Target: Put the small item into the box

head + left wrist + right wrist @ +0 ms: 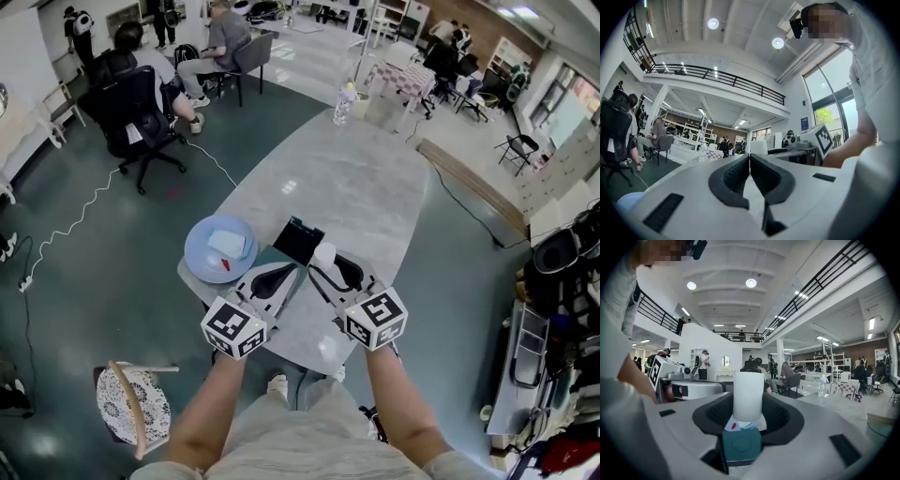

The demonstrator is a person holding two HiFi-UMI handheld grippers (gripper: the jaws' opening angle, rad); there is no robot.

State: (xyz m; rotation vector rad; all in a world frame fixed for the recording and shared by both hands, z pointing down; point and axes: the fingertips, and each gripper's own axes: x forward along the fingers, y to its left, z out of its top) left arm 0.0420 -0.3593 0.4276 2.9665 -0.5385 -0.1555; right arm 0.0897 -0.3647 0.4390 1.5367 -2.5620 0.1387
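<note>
A small white tube (748,394) with a teal cap (742,446) stands between the jaws of my right gripper (748,406), which is shut on it. From the head camera the tube (324,254) shows at the right gripper (325,262), next to the near right corner of the open black box (298,240) on the grey table (356,178). My left gripper (289,274) lies just left of it, near the box's front. Its jaws (749,159) are shut with nothing between them.
A blue plate (197,261) carrying a white packet (226,243) sits on the table's left edge, beside the left gripper. A water bottle (345,103) stands at the far end. A wicker chair (131,401) is on the floor at lower left. People sit at the far left.
</note>
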